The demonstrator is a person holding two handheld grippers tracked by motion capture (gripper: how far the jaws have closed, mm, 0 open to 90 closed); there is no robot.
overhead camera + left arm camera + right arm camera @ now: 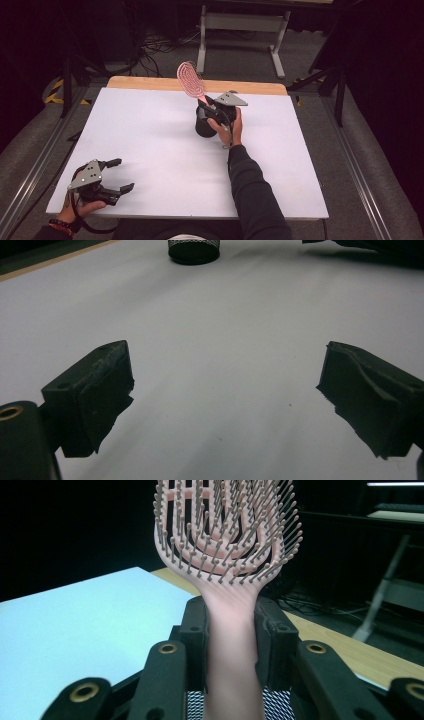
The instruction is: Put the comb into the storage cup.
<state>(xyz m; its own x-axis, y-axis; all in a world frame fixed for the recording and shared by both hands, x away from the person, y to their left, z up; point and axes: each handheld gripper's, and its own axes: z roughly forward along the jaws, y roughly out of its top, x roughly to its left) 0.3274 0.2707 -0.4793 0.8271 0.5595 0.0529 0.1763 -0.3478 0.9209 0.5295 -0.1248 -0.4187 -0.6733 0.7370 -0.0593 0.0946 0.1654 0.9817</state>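
A pink hairbrush [190, 80] with an open, bristled head sticks up and away from my right gripper [206, 105], which is shut on its handle [231, 645] near the middle of the white table. Directly under that gripper stands a black mesh cup [203, 125], whose round base also appears in the left gripper view [193, 251]; the brush handle's lower end points down toward the cup's mesh [277, 700]. My left gripper [121, 175] rests at the table's near left corner, open, with bare table between its fingers [95, 395].
The white board [150, 150] lies on a wooden tabletop whose far edge [150, 82] shows beyond it. A metal table frame [240, 30] and cables stand on the floor behind. Metal rails run along both sides.
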